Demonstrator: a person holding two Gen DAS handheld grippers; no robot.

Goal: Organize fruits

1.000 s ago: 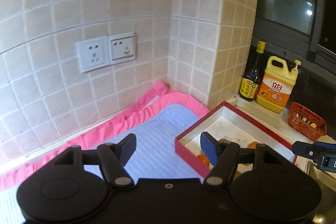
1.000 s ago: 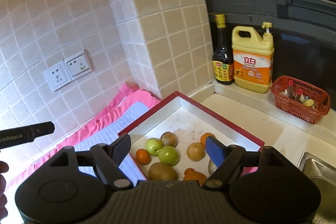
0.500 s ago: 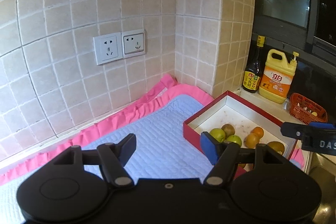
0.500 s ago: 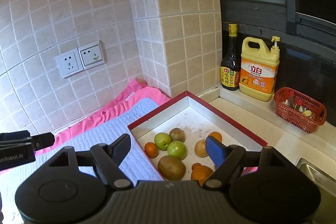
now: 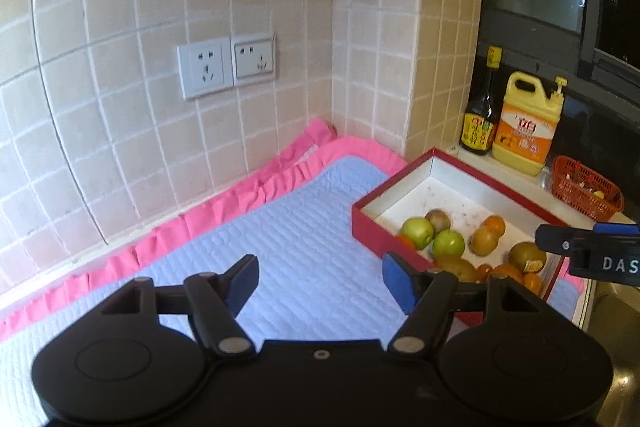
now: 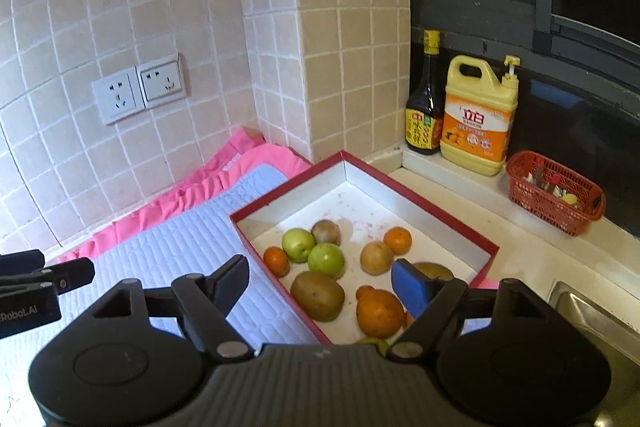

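Red cardboard box (image 6: 434,205), white inside, holds all the fruit; it sits on the table partly over the blue quilted mat (image 6: 188,251). Its long axis runs diagonally, far corner pointing toward the tiled wall corner, near end under the right claw (image 6: 320,281).

Contents in the right wrist view: two green apples (image 6: 298,244) touching each other, a small brownish fruit (image 6: 326,231) just behind them, a small orange (image 6: 276,261) against the left wall, a big kiwi (image 6: 317,295) lying with its long axis roughly parallel to that wall, a large orange (image 6: 380,313) near it, a yellow-brown fruit (image 6: 376,257) and another orange (image 6: 398,240) mid-box. More fruit is partly hidden behind the blue fingertip.

Right claw: spread wide, empty, hovering over the box's near end. Left claw (image 5: 318,281): also spread wide, empty, over the mat, box just to its right.

Pink cloth (image 5: 248,191) edges the mat along the wall. Double socket (image 5: 226,66) on the tiles. Dark sauce bottle (image 6: 425,99), yellow detergent jug (image 6: 478,119) and red mesh basket (image 6: 554,193) stand upright on the ledge behind the box.
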